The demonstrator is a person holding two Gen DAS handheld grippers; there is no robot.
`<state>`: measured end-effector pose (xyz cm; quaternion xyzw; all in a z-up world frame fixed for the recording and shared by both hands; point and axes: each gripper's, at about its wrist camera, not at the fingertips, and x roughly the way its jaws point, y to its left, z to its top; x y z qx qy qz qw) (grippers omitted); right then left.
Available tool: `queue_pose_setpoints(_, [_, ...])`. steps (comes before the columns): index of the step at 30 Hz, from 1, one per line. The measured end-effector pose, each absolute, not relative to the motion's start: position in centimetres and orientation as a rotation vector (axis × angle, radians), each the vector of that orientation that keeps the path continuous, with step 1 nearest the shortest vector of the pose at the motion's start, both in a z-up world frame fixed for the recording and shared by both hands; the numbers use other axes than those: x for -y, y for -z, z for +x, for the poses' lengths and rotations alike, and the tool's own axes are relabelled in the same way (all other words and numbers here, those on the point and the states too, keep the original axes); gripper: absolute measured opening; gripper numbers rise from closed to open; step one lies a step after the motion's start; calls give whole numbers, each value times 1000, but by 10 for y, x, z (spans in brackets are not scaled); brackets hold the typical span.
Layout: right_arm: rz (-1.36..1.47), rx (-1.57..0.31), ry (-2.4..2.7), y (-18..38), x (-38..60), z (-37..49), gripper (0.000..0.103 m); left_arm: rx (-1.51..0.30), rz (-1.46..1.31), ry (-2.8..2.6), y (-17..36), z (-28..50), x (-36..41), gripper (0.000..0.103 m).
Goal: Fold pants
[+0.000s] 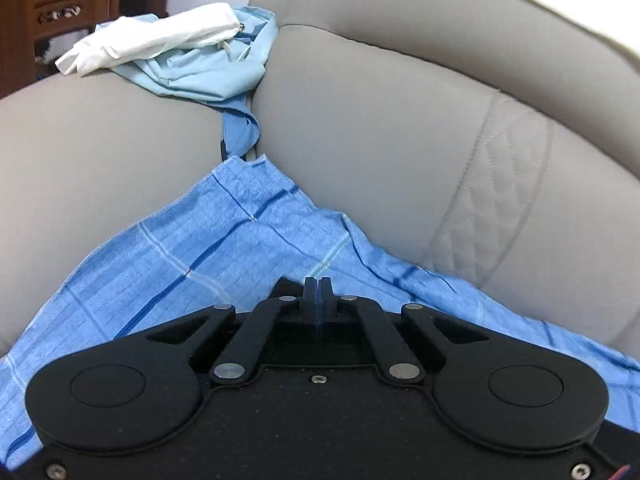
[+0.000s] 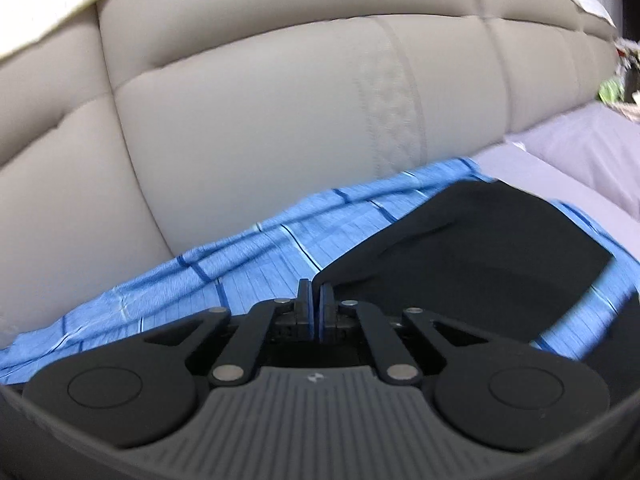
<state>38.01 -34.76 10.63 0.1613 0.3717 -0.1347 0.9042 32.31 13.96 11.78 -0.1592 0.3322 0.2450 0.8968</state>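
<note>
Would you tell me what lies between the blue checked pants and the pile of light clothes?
In the left wrist view, a twisted blue strip runs from the blue checked pants up to the pile of light clothes.

**Blue checks on grey**

The pants [image 1: 240, 248] were bright blue, crossed by dark-blue and pale lines in a check. The sofa [image 1: 380, 120] was grey-beige, with a diamond-stitched band. At eleven o'clock lay a white cloth [image 1: 160, 36] over a pale-blue garment [image 1: 208, 76]. Both grippers — left [image 1: 318, 292] and right [image 2: 314, 300] — were black.

Closed right gripper [image 2: 315, 294] over blue pants [image 2: 256, 256]
</note>
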Motion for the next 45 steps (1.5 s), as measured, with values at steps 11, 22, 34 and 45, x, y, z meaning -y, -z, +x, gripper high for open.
queue_pose_setpoints(11, [303,-758,293,-81,364,255,5,-809,-435,-331,-110,320,-121,85])
queue_pose_setpoints(22, [285,-755,251,-49,363,223,8,-1014,-444,-570,-42,412,-91,97])
queue_pose_setpoints(34, [275,-637,292,-68,380,201,3,-753,-393,-443,-103,348,-92,1])
queue_pose_setpoints(45, [468,-668,249,-69,395,210,48,-715,-387,-377,-134,273,-116,1])
